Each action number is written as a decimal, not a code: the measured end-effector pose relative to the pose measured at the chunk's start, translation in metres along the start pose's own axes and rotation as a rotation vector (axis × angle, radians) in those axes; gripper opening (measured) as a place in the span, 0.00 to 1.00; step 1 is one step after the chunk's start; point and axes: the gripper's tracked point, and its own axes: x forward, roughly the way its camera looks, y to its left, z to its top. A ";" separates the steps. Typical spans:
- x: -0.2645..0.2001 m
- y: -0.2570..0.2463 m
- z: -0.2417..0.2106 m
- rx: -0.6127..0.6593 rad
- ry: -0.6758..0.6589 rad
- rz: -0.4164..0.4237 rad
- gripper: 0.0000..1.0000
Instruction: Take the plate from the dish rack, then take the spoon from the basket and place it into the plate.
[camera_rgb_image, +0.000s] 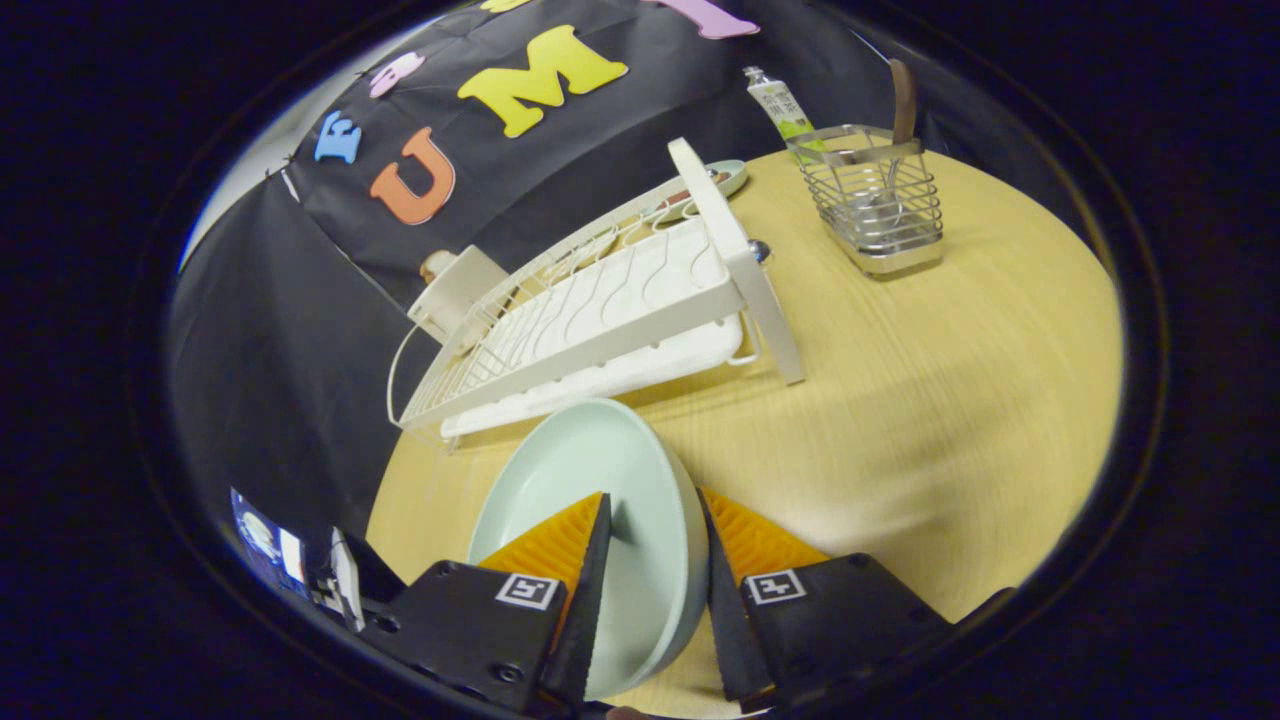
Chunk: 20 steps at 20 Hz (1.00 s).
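The round wooden table (900, 400) spreads across the centre and right of the frame, pale and bare apart from a few things standing on it; behind it, across the upper left, hangs the booth's black cloth wall (280, 330).

The white dish rack (600, 310) sits left of centre, tilted in this view, with its wire bed and drip tray towards the camera. A smaller pale dish (725, 178) shows at its far end, in the upper middle.

The pale green plate (600, 500) is at the lower centre, out of the rack and just in front of its near edge. The gripper (655, 520) has it: the fingers are closed to a narrow gap with the plate's rim pinched between them, one finger over the inner face and the other against the outer side. So the first step looks largely done; whether the plate already rests on the table or hangs just above it, I cannot tell.

At the upper right stands the wire cutlery basket (878, 205), well apart from the plate, with the spoon (902, 100) upright in it, handle above the rim. A green-labelled tube (782, 105) stands just behind.

Left to do, by my reckoning: set the plate down, release, fetch the spoon and lay it in the plate.
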 end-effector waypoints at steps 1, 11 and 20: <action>-0.003 -0.003 0.004 -0.016 -0.017 -0.019 0.55; -0.093 -0.028 0.047 -0.177 -0.327 -0.185 0.84; -0.205 -0.077 0.121 -0.325 -0.691 -0.437 1.00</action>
